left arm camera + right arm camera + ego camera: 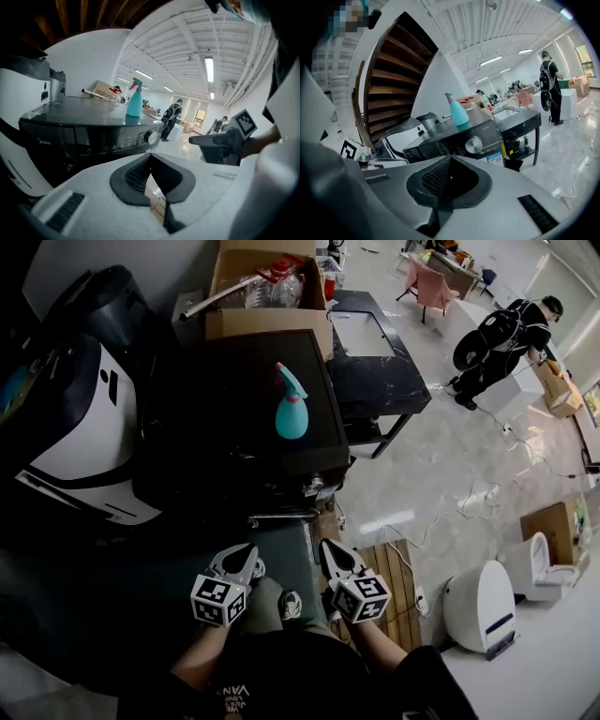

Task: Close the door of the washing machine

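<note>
**Head view:** The black front-loading washing machine with a glossy top (pixel 234 418) stands straight ahead of the person. A teal plastic spray bottle (pixel 291 407) stands upright on it. The left claw (pixel 246 557) and the right claw (pixel 330 554) hang close to the body, short of the machine's front. The door sits under the overhang of the top, so I cannot tell from here how far it stands open. A push made without sight of it could land on the wrong part.

**Left gripper view:** The left claw's jaws are pressed together with nothing between them. Beyond them runs the dark control panel with its round silver knob (pixel 151 137). A claw carried in at this height would likely strike the knob or the panel, not the door, and could change a setting.

**Right gripper view:** The right claw's jaws are also shut and empty. The machine stands just beside a black table with thin legs (pixel 520 123). A closed tip is narrow and hard and may skid off a curved door. A hard slam could also shake the machine and topple the bottle.
</note>
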Available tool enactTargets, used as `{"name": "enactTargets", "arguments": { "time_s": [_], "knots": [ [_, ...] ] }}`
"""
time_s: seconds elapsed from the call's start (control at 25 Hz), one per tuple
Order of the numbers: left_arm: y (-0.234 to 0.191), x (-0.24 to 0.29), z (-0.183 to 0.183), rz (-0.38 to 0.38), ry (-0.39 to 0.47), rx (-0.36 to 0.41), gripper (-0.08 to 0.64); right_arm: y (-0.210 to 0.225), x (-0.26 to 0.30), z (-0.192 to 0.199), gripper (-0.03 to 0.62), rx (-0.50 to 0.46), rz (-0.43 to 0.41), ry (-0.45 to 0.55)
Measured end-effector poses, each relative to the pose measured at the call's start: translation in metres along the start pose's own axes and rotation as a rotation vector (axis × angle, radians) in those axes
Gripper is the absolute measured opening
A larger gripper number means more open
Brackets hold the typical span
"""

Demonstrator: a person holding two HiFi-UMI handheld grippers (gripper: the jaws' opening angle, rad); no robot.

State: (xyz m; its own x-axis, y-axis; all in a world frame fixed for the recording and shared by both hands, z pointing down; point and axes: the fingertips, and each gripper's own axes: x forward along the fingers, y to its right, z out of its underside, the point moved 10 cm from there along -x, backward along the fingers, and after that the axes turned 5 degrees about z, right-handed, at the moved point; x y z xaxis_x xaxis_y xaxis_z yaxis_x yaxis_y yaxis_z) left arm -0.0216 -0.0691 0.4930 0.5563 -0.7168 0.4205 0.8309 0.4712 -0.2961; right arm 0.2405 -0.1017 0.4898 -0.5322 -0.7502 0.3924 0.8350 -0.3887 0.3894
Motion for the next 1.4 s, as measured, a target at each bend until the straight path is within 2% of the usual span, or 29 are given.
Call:
{"name": "enactTargets", "arguments": {
  "time_s": [0.16, 0.52, 0.72, 1.12, 1.4],
  "knots": [
    [0.016, -0.020, -0.012, -0.029, 0.021, 0.027, 0.011, -0.016, -0.018, -0.016, -0.002, -0.033, -0.029, 0.027],
    [0.042, -0.044, -0.023, -0.043, 0.090, 0.086, 0.011, -0.030, -0.042, -0.032, -0.002, -0.095, -0.089, 0.064],
    [0.052, -0.047, -0.030, -0.040, 0.121, 0.148, 0.011, -0.044, -0.056, -0.047, -0.002, -0.086, -0.123, 0.089],
    [0.064, -0.060, -0.049, -0.054, 0.189, 0.184, 0.011, -0.062, -0.075, -0.070, -0.002, -0.123, -0.163, 0.152],
    [0.065, -0.063, -0.049, -0.070, 0.206, 0.198, 0.011, -0.065, -0.078, -0.070, -0.003, -0.153, -0.157, 0.164]
  ]
}}
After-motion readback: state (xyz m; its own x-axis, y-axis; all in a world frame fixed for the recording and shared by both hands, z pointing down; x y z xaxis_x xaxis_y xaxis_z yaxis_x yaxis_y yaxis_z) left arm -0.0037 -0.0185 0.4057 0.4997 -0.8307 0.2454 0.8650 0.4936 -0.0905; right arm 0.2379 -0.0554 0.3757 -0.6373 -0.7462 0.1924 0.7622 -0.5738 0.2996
